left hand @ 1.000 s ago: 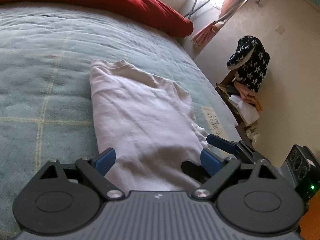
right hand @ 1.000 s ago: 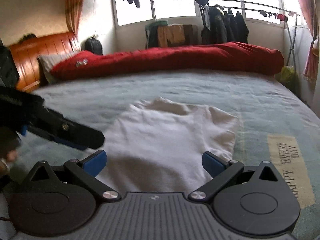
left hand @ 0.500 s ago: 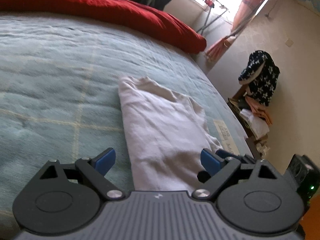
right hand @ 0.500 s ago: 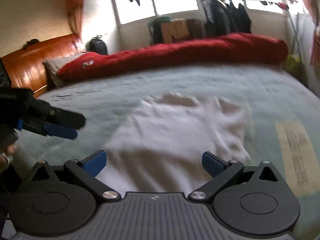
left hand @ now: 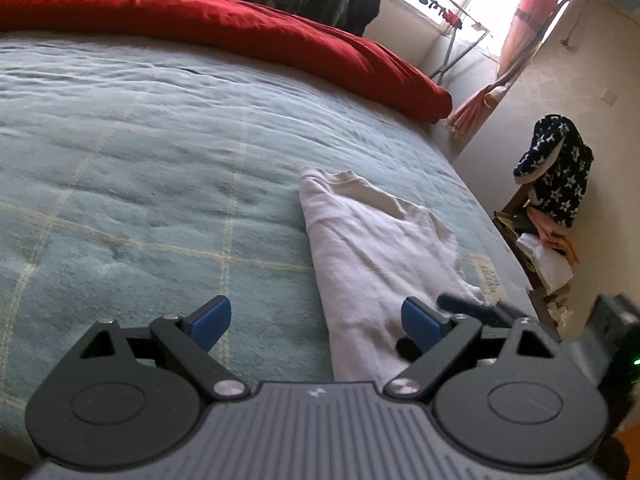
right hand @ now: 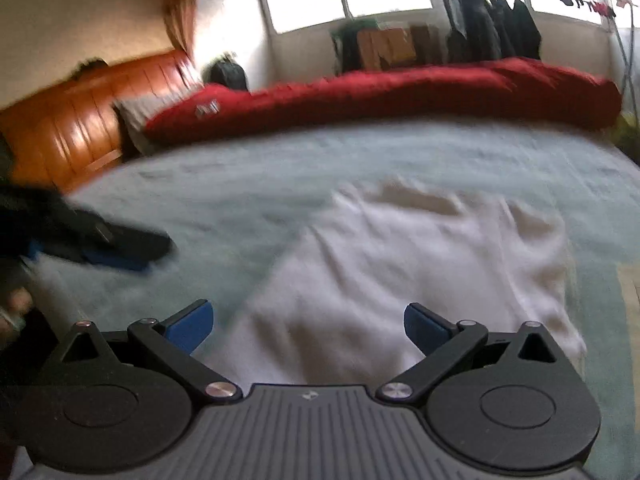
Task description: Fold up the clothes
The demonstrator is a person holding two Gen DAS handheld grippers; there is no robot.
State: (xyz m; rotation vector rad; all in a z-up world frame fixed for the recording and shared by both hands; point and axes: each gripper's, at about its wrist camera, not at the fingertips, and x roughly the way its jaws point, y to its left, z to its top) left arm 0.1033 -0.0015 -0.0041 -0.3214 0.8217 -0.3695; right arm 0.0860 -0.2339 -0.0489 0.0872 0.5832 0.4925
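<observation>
A white garment (left hand: 372, 256) lies folded lengthwise on the pale blue-green bedspread (left hand: 140, 168), near the bed's right edge. My left gripper (left hand: 316, 320) is open and empty above the near end of the bed, left of the garment's near edge. In the right wrist view, which is blurred, the same garment (right hand: 404, 268) spreads ahead and my right gripper (right hand: 308, 324) hangs open over its near end. The right gripper's fingertips (left hand: 476, 306) show at the garment's near right corner. The left gripper (right hand: 120, 246) shows at the left of the right wrist view.
A red duvet (left hand: 224, 24) lies rolled along the far side of the bed. A drying rack with dark clothes (right hand: 492, 28) stands by the window. A starred dark garment (left hand: 556, 168) and a pile of things sit on the floor at the right. A wooden headboard (right hand: 84, 116) is at the left.
Both grippers have drawn back and swung left, away from the garment's near end. The garment now lies farther to the right in the left wrist view. Both stay open.
</observation>
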